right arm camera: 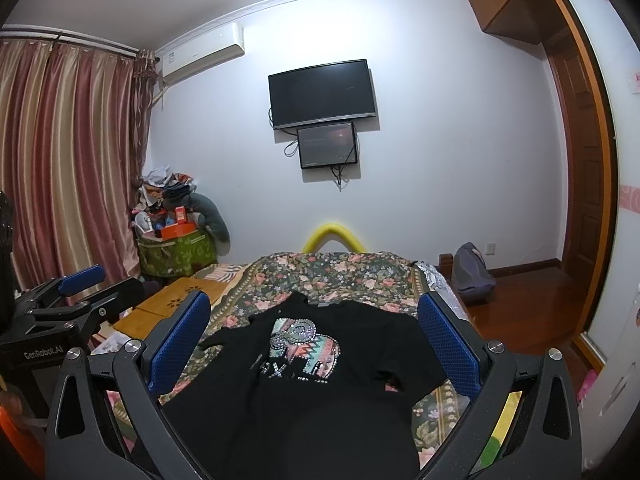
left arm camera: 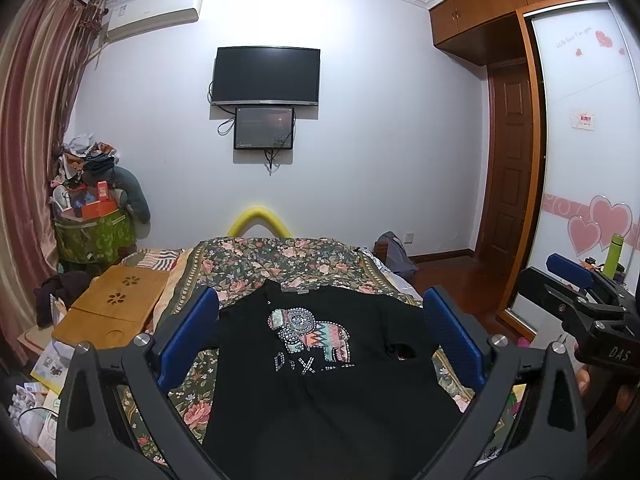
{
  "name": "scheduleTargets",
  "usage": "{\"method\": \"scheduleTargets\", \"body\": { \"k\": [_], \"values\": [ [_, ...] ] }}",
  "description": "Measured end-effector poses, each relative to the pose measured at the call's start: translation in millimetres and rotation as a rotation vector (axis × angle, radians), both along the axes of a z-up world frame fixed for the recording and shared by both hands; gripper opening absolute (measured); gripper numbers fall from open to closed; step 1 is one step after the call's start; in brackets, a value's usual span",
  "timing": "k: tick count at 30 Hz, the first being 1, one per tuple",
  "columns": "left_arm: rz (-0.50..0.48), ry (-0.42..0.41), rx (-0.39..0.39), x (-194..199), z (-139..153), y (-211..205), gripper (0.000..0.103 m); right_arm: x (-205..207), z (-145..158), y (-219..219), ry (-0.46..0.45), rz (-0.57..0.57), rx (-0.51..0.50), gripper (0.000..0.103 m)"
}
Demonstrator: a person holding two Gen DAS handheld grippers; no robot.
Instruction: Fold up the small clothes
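A black T-shirt with a beaded elephant print lies face up on the floral bedspread, collar toward the far wall. My left gripper hovers above it, open, its blue fingers standing wide on either side of the print with nothing between them. In the right wrist view the same shirt lies spread out, and my right gripper is also open above it, holding nothing. Each gripper shows in the other's view: the right one at the far right, the left one at the far left.
A wooden lap table lies at the bed's left edge beside papers and clutter. A green bin heaped with things stands in the corner by the curtain. The wardrobe and door are on the right; a grey bag sits on the floor.
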State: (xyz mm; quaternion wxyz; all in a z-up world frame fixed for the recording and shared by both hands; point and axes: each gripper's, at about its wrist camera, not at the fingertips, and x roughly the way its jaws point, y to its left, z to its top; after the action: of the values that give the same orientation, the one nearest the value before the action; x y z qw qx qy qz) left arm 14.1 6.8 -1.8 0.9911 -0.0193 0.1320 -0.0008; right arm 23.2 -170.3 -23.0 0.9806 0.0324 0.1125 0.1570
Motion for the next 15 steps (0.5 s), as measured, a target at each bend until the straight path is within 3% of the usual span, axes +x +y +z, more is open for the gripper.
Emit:
{"method": "scheduleTargets", "body": {
  "k": [15],
  "values": [
    [-0.005,-0.007,0.002,0.9,1.6,-1.0,0.103,-0.6,-1.5,1.4,-0.002,0.0,0.0,0.103]
  ]
}}
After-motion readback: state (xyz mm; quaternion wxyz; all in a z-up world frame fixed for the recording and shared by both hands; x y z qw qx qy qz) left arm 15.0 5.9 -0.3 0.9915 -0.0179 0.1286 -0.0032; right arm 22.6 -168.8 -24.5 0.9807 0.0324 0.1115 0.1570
